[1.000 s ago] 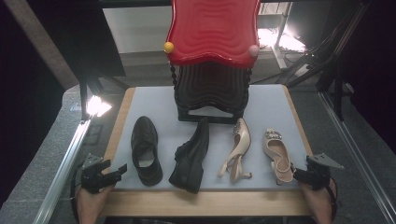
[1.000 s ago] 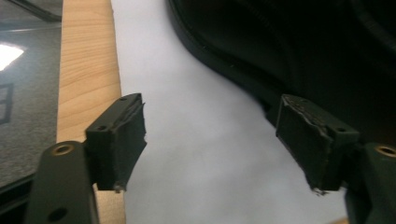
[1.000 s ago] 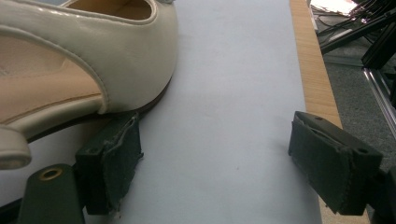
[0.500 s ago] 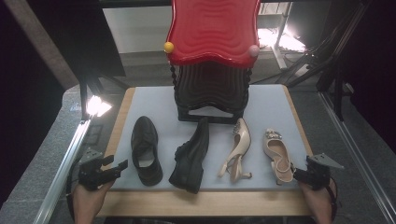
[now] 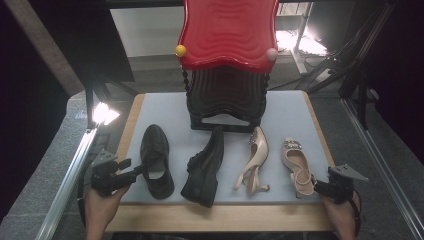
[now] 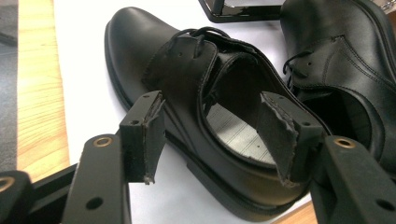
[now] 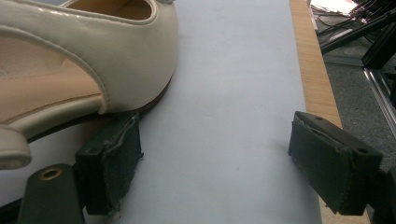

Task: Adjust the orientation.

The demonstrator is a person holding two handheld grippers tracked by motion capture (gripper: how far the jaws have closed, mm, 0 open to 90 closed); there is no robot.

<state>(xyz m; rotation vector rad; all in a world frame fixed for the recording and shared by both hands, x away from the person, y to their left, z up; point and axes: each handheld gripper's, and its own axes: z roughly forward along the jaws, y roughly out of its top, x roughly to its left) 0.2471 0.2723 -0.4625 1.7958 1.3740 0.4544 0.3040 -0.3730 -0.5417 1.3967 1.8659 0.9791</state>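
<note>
A black lace-up shoe (image 5: 154, 160) (image 6: 154, 51) lies upright at the left of the grey mat (image 5: 165, 110). My left gripper (image 5: 135, 172) (image 6: 212, 107) reaches over its rear: one jaw stands outside the shoe's side wall, the other inside the opening. The jaws have just been closing, but a gap still shows at the pads, so it is open. A second black shoe (image 5: 205, 167) (image 6: 345, 60) lies tilted beside it. My right gripper (image 5: 325, 189) (image 7: 215, 126) is open on the mat, next to the heel of a beige flat shoe (image 5: 296, 165) (image 7: 93, 56), with nothing between its jaws.
A beige high-heeled sandal (image 5: 253, 160) lies on its side mid-mat. A black shoe rack (image 5: 227, 95) with a red wavy top (image 5: 227, 35) stands at the back centre. The wooden table edge (image 5: 215, 217) runs along the front. A lamp (image 5: 102, 114) glares at the left.
My left gripper has moved away from the front edge and in over the left black shoe's rear, with its jaws narrower. The shoes and the right gripper have stayed put.
</note>
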